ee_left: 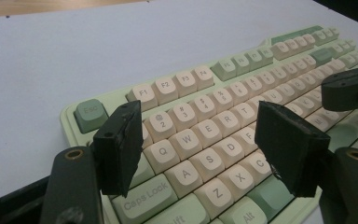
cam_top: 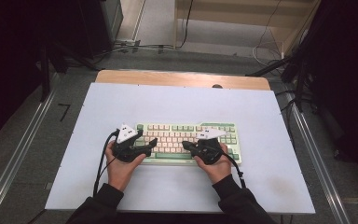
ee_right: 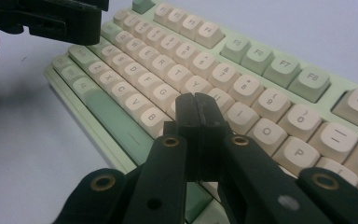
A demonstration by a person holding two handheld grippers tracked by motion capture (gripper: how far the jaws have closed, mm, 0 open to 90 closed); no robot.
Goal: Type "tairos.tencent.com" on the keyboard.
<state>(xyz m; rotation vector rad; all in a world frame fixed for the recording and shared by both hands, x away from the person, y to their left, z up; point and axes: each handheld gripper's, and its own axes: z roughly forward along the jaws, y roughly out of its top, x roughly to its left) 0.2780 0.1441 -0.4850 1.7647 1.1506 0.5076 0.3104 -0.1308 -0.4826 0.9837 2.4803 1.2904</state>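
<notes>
Keyboard point(cam_top: 189, 142): lying flat near the counter's point(cam_top: 177, 100) middle; looking rigid, light, with delicate keycaps; best gripped along its side edges
Left tongs point(ee_left: 205, 147): hovering released above the keyboard's Q-A-Z keys
Right tongs point(ee_right: 198, 109): hovering clenched, empty, above the keyboard's H-J keys

Premises: a lab or recording workspace. Evidence: a desk point(cam_top: 177, 100) topped with a plain white sheet, metal floor rails point(cam_top: 16, 158) along both sides, loose cables point(cam_top: 265, 46) across grey flooring, dark stands point(cam_top: 303, 74) and equipment at the edges.
</notes>
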